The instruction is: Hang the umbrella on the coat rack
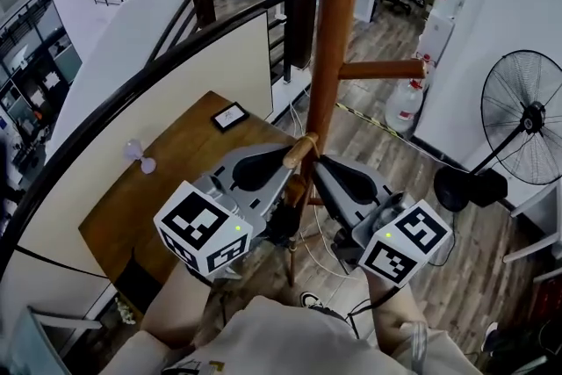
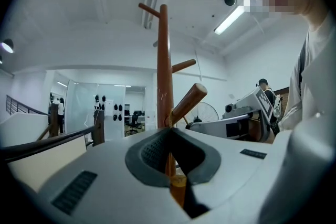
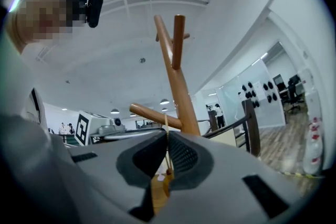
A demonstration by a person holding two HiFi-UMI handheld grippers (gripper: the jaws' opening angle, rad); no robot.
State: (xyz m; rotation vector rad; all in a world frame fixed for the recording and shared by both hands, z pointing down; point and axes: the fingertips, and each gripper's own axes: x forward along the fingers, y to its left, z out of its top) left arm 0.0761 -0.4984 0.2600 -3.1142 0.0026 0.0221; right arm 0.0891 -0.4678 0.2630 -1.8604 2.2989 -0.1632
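Note:
The wooden coat rack's pole (image 1: 334,39) rises in the middle of the head view, with a short lower peg (image 1: 300,150) pointing at me. A thin pale cord (image 3: 167,147) runs from that peg (image 3: 155,115) down between my right gripper's (image 3: 164,176) jaws, which are shut on it beside the umbrella's amber handle end (image 3: 159,189). My left gripper (image 2: 176,176) is shut on the same amber handle end (image 2: 177,186), just under the peg (image 2: 189,102). In the head view both grippers, left (image 1: 279,176) and right (image 1: 327,176), meet under the peg. The umbrella's dark body (image 1: 283,224) is mostly hidden between them.
A wooden table (image 1: 176,180) with a small black card (image 1: 230,116) stands left of the rack, behind a black railing (image 1: 132,92). A higher peg (image 1: 382,69) sticks out to the right. A standing fan (image 1: 527,127) and a water bottle (image 1: 406,105) are on the right.

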